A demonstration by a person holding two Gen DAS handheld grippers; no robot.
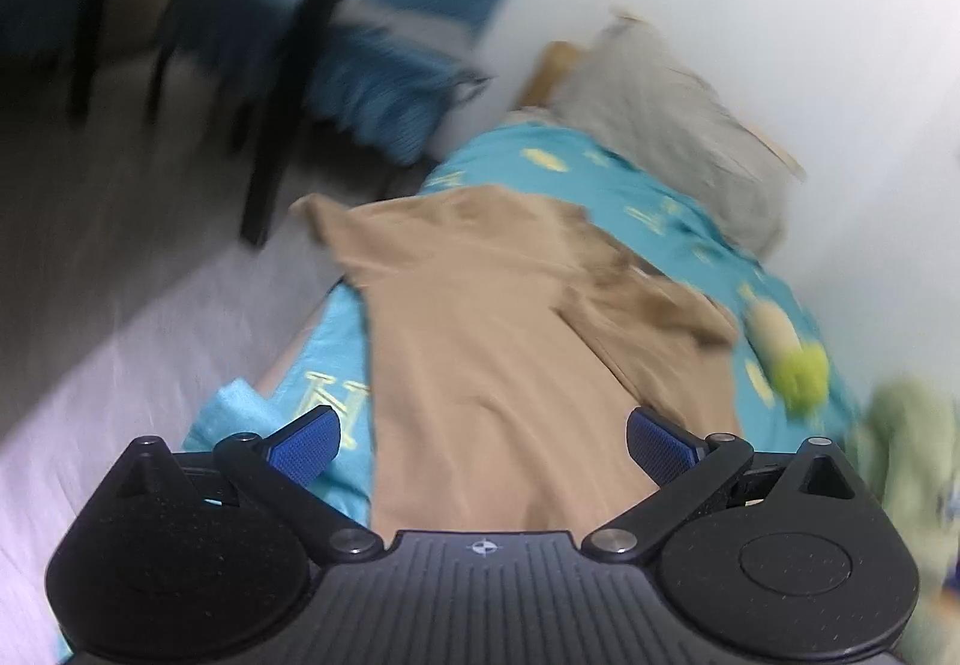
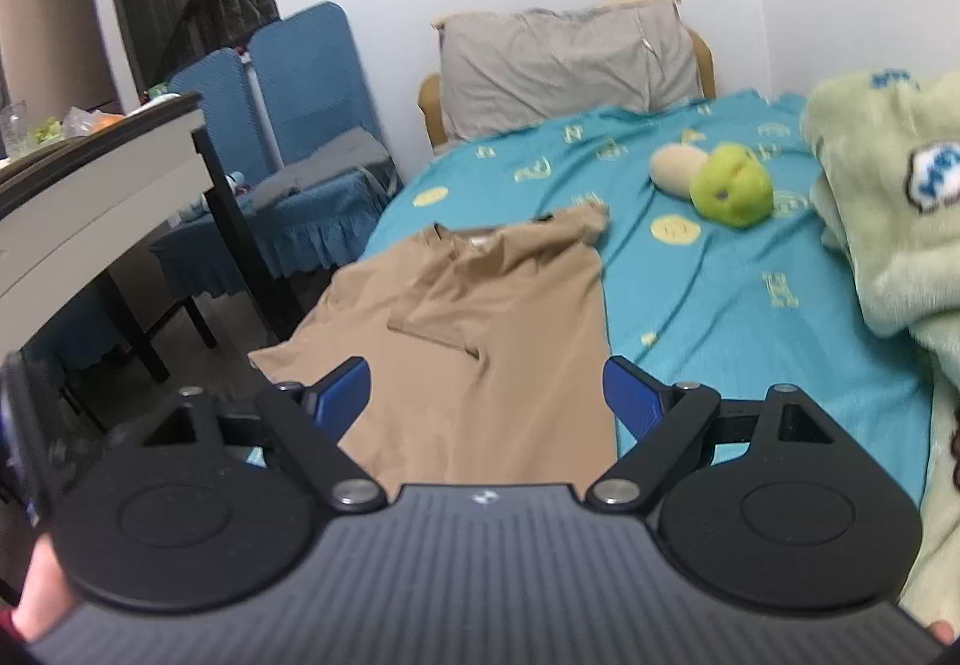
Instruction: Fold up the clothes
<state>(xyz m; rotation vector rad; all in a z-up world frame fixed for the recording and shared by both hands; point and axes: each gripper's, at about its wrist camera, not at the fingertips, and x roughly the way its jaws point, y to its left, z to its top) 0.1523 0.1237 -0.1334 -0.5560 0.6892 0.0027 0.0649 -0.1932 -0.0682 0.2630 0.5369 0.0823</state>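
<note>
Tan shirt point(image 2: 474, 305) spread flat along the bed's point(image 2: 750, 317) left edge, one sleeve already folded in, handy for more folding. Left gripper point(image 1: 483, 440) and right gripper point(image 2: 483, 401) hovering above, jaws wide apart, nothing gripped.

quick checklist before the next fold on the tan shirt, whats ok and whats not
1. Left gripper open, nothing between its pads: ok.
2. Right gripper open, nothing between its pads: ok.
3. Tan shirt lying on the teal bedsheet within view: ok.
4. One side already folded over the body, sleeve lying on top: ok.
5. Far sleeve hangs past the bed edge toward the floor: not ok, pull it in first.
6. Green plush toy and light green blanket apart from the shirt: ok.
7. Shirt hem flat: cannot tell, hidden behind the grippers.
</note>
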